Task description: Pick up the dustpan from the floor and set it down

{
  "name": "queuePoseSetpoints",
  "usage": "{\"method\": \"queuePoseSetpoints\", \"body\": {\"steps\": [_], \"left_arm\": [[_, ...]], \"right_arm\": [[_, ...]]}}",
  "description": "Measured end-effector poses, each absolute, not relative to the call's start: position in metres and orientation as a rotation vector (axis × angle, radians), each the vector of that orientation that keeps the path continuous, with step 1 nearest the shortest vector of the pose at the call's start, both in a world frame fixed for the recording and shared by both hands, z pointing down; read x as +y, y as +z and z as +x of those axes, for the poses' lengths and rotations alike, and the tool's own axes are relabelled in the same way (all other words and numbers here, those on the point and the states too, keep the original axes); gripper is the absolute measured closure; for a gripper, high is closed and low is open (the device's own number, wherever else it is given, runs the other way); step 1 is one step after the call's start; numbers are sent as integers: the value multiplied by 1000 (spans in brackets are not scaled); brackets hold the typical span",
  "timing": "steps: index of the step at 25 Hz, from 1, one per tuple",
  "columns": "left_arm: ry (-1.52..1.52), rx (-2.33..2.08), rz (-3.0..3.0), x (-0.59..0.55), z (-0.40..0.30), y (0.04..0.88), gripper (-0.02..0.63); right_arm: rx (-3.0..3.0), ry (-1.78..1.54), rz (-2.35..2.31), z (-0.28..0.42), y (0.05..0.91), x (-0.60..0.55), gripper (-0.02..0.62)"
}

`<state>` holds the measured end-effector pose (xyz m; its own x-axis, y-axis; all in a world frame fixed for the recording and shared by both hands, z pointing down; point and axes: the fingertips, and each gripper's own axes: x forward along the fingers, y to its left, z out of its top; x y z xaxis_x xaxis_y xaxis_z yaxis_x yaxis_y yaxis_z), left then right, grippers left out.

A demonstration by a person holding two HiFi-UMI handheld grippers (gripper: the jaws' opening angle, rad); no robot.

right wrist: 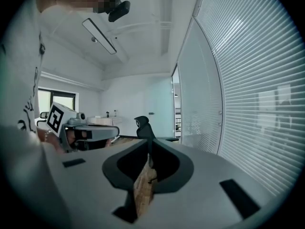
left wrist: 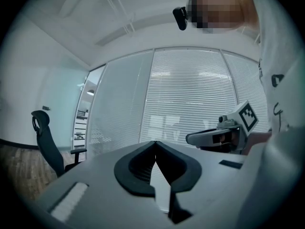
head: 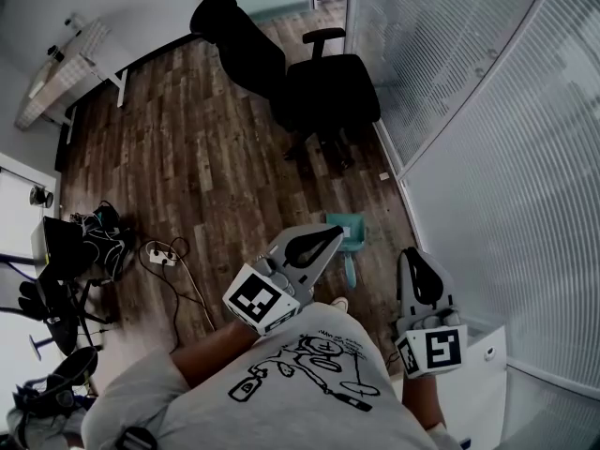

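Left gripper (head: 331, 237), right gripper (head: 413, 257) closed (both empty); dustpan (head: 348, 232) handle points toward person.

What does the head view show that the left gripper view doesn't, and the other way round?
Only the head view: the teal dustpan on the floor, a power strip and a white desk. Only the left gripper view: the ceiling. Both: the left gripper, shut and empty, the right gripper, a black office chair and the slatted blinds.
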<state>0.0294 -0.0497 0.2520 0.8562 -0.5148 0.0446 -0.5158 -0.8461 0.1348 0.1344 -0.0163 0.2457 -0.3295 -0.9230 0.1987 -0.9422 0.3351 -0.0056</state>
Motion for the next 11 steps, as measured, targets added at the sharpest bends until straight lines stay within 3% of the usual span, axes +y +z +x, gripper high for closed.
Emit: {"method": "queuePoseSetpoints", "body": {"steps": [11], "left_arm": [[12, -805, 2889, -41, 27, 248, 604]], "right_arm": [[-2421, 189, 1726, 136, 244, -7, 571]]}}
